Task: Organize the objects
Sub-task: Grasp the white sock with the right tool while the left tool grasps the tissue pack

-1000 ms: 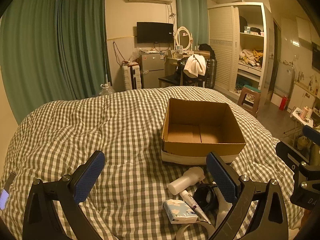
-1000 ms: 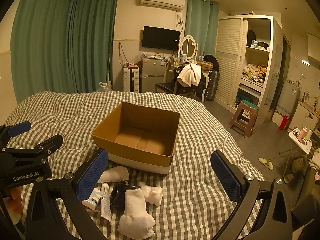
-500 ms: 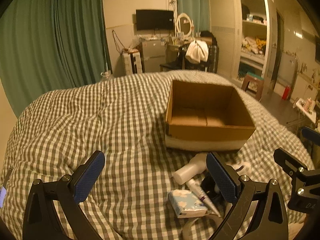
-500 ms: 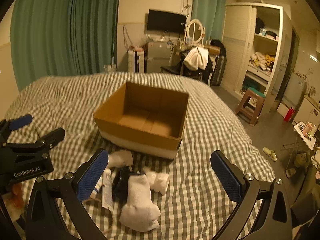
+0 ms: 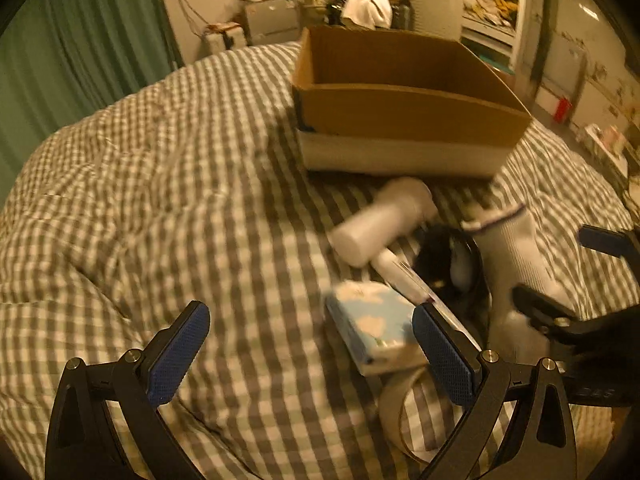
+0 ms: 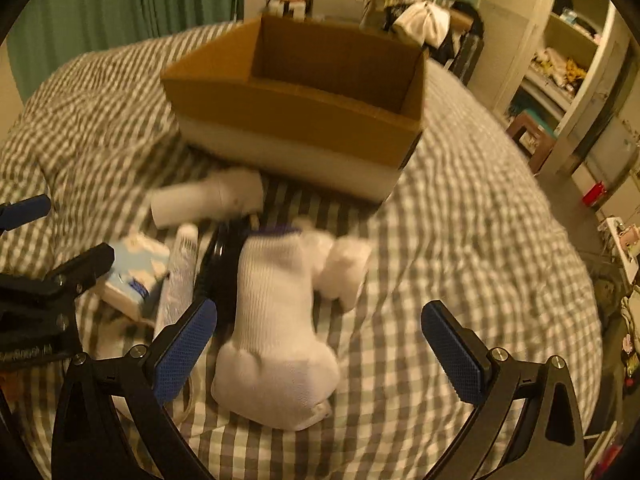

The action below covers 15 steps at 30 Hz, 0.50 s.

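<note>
Both our grippers hang spread over the clutter on the checked bedspread.

Our left gripper and right gripper each stand wide apart, gripping nothing. In front of the open cardboard box lie a white bottle, a tube, a tissue pack and a white sock, the sock between our right fingers.

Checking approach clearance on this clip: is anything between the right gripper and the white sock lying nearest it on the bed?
Nothing visible blocks it. The right gripper is open and empty, with the white sock directly ahead, lying partly between its fingers. The tube and black item sit off to the sock's left.
</note>
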Motion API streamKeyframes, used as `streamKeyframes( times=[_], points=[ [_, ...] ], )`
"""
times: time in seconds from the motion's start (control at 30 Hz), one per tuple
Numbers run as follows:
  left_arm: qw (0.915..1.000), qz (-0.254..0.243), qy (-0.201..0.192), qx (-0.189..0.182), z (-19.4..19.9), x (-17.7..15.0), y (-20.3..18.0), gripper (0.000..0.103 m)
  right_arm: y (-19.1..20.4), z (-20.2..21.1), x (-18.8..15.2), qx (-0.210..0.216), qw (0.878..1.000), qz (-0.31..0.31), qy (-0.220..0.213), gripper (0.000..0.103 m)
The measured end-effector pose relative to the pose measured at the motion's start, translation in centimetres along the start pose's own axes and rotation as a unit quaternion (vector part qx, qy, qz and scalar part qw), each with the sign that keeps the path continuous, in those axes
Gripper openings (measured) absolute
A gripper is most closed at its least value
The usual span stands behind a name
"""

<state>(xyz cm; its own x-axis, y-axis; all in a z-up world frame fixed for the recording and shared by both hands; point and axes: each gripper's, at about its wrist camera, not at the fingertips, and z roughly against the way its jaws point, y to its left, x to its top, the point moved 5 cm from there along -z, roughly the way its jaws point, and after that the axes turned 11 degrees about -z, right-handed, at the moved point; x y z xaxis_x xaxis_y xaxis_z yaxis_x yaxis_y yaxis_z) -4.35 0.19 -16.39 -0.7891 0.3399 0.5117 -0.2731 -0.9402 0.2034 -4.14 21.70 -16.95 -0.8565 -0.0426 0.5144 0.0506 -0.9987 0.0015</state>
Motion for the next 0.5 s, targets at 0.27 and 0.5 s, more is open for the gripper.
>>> streamKeyframes(
  times=[0.27, 0.5],
  points=[
    [0.9996, -0.018, 0.009, -0.018, -1.3, -0.1, -1.3, 0.103, -1.4, -3.9, -1.3, 0.049, 0.997, -0.037, 0.054, 0.084],
    [0.9975, 0.001, 0.022, -0.067, -2.6, 0.0, -1.9, 0.103, -2.6, -1.8, -0.1, 0.058, 0.997, -0.057, -0.006, 0.033]
  ],
)
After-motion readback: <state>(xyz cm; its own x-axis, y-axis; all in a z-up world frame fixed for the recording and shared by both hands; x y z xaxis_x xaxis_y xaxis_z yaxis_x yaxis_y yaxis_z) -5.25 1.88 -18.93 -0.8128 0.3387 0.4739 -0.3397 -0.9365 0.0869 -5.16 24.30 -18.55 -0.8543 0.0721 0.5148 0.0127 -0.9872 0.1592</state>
